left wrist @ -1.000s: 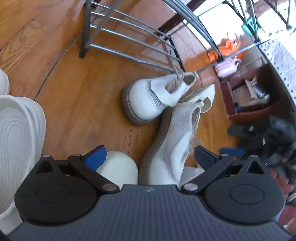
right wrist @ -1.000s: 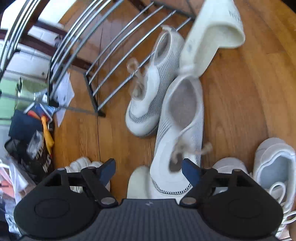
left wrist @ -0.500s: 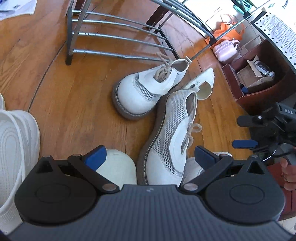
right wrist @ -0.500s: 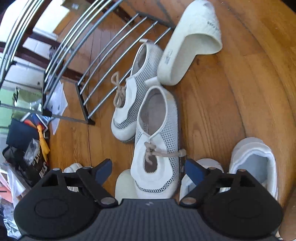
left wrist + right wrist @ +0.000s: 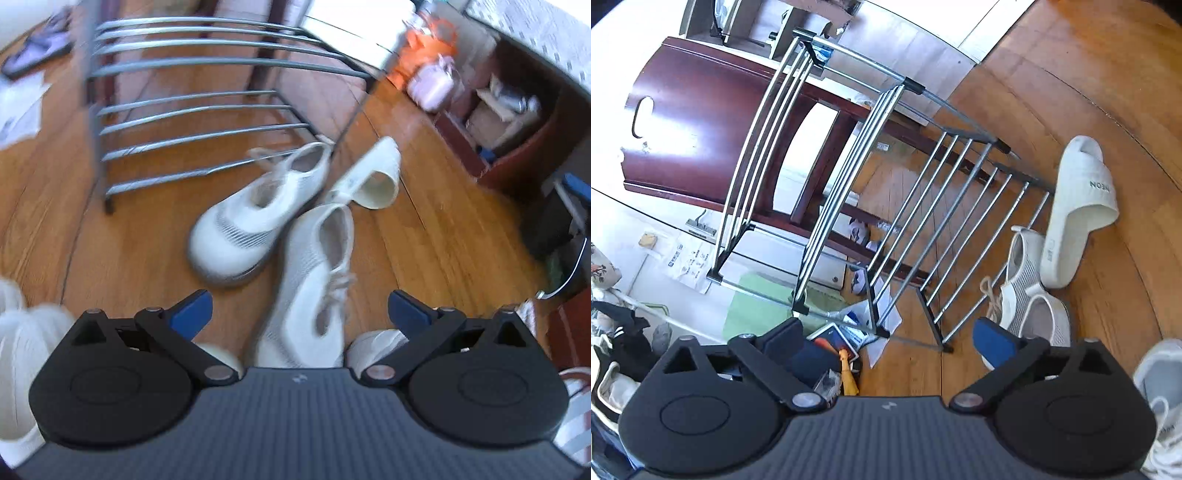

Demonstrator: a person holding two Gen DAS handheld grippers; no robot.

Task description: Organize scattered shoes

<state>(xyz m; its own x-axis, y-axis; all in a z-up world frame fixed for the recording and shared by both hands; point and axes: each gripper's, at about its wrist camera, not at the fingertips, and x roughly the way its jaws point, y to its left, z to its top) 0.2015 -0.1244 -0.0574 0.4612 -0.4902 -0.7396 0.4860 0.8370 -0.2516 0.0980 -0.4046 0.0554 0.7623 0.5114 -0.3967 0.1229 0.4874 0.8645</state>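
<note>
- Two grippers show, one per wrist view; the left gripper (image 5: pixel 299 308) has its blue-padded jaws spread wide, pressing on nothing.
- Between those spread fingers, lower down on the floor, lies the nearer mesh shoe (image 5: pixel 314 288), toe toward the camera, laces loose; the pads do not touch it.
- Just beyond it, the second mesh shoe (image 5: pixel 255 221) sits angled to the left, its heel close to the foot of the metal shoe rack (image 5: pixel 192 122).
- Right of that heel lies a white slide sandal (image 5: pixel 373 177), its open toe end facing the camera.
- More white footwear shows at the lower left edge (image 5: pixel 18 332) and behind the right finger (image 5: pixel 373 347), blurred.
- The right gripper (image 5: pixel 890 341) is opening, its jaws already far apart, with nothing between them; it points toward the rack's (image 5: pixel 849 166) tiers.
- Past its right finger, both mesh shoes (image 5: pixel 1030 295) lie side by side at the end of the rack's lowest rails, and the slide sandal (image 5: pixel 1078 210) lies just beyond them.
- A white sneaker (image 5: pixel 1160 387) sits at the right edge.
- All tiers of the rack hold no shoes; every shoe lies on the wooden floor (image 5: pixel 1108 110).
- Papers and clutter (image 5: pixel 842 343) lie on the floor by the rack's near left foot; a dark red chair (image 5: pixel 701 110) stands behind the rack.
</note>
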